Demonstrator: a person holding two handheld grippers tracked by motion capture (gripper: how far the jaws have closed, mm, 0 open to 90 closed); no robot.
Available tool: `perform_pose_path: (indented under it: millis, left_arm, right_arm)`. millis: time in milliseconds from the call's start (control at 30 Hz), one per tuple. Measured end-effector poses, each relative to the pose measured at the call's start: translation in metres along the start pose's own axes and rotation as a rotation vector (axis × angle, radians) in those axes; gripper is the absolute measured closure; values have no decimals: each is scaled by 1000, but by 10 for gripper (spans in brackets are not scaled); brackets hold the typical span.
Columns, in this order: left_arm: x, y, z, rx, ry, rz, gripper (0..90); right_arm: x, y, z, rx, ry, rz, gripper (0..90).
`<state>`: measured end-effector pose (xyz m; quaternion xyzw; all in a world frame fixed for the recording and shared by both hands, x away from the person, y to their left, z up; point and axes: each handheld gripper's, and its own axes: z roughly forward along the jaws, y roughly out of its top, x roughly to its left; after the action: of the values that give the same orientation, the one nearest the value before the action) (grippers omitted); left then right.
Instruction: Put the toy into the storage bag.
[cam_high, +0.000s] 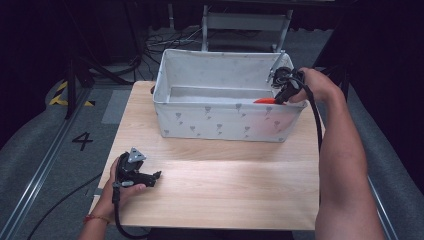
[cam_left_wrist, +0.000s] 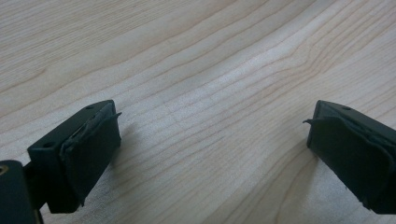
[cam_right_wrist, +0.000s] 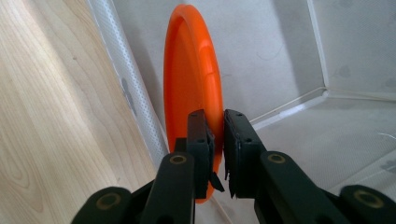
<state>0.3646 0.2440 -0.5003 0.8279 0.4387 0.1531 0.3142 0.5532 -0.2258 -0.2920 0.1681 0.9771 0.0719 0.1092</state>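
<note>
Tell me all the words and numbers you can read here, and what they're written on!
"4": a dark number on the grey floor, left of the wooden table.
The small grey marks on the white fabric bin are little pictures, not letters.
The orange plate held by the right gripper shows no writing.
The left gripper shows no label either.

The orange plate (cam_right_wrist: 191, 84) is round, glossy and shallow-rimmed — clamped at its rim. It sits inside the white fabric bin (cam_high: 220, 122) at the far right of the table — close against the bin's near wall.
</note>
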Motion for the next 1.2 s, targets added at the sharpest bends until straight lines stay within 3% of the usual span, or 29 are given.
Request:
perform_pose_path:
  millis: [333,467,500,533,700,833,967,1200]
  left_arm:
    - [0,0,0,0,1,-4,33]
    - [-1,0,0,-1,2,-3,34]
    - [-1,0,0,-1,2,-3,34]
    - [0,0,0,0,2,-2,35]
    - [-1,0,0,0,2,-3,35]
    - [-1,0,0,-1,2,-2,35]
    - [-1,-1,0,-1,3,-3,35]
    - [-1,0,0,-1,2,-7,34]
  right_arm:
    - [1,-8,-7,-29,-18,19,770]
    - [5,-18,-15,-135,-28,48,707]
    - [5,-18,-15,-135,-28,48,707]
    - [8,-23,-20,-187,-34,49,685]
    - [14,-29,-27,-249,-63,82,614]
    - [21,-36,-34,-337,-93,130,537]
    - [27,-44,-40,-385,-147,175,483]
    - [38,-57,-49,-441,-190,216,414]
